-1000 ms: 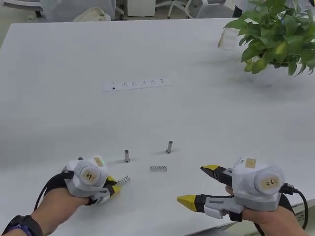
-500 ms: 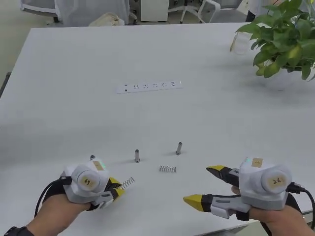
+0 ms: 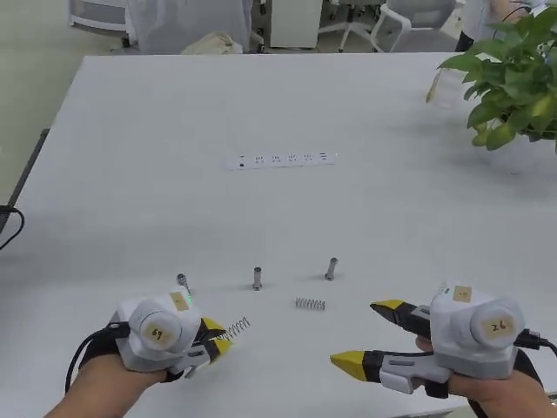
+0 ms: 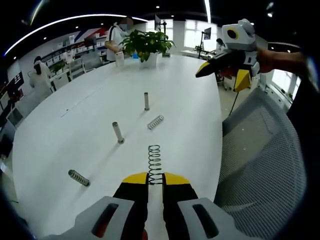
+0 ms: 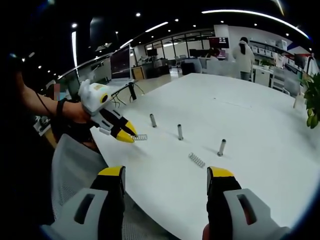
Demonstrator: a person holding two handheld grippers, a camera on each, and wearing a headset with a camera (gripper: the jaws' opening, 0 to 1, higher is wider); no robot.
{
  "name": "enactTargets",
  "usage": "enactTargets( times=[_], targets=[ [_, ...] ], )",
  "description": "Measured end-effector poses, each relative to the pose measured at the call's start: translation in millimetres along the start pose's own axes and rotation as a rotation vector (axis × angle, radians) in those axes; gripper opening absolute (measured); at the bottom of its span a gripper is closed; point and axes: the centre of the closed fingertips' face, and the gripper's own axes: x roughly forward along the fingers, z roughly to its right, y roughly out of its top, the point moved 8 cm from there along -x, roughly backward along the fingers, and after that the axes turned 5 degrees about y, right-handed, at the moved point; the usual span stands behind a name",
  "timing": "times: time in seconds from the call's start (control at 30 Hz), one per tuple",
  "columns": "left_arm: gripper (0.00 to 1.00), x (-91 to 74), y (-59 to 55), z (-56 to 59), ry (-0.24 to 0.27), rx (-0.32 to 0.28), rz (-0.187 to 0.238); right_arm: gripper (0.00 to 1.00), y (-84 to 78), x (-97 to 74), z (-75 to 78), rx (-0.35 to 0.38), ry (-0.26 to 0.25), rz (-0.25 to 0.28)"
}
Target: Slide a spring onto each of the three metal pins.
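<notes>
My left gripper [image 4: 155, 179] has its yellow-tipped jaws pinched together on one end of a small coiled steel spring [image 4: 155, 161], which sticks straight out ahead of the tips.

I place everything else from the short, upright, silver middle metal pin [image 3: 257, 278], which stands on the white tabletop [image 3: 130, 174]. The held spring is on the near side of that pin, a little to its left and apart from it.

A matching right-hand metal pin [image 3: 332, 268] stands to one side of the middle pin and a left-hand metal pin [image 3: 183, 281] to the other. The three make a rough row, well apart from each other. In the left gripper view the left-hand pin looks ribbed, and I cannot tell whether a coil sits around it.

A loose steel spring [image 3: 310, 304] of the same kind lies flat on the table near the middle pin, on its near right, between it and my right gripper [image 3: 370, 333]. That gripper's jaws stand wide apart with nothing between them, well off to the near right of the middle pin.

A long white power strip [image 3: 283, 160] lies well beyond the middle pin. A green leafy plant [image 3: 513, 74] is farther off still, to the right.
</notes>
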Motion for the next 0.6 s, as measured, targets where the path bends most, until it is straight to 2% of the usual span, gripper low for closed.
enactTargets(
  times=[0.3, 0.6],
  targets=[
    [0.02, -15.3, 4.4, 4.9, 0.018, -0.002, 0.033, 0.64, 3.1, 5.7, -7.7, -0.017, 0.027, -0.008],
    [0.02, -30.3, 14.3, 17.7, 0.027, 0.011, 0.078, 0.63, 10.2, 9.9, -12.7, -0.04, 0.061, -0.009]
  ],
)
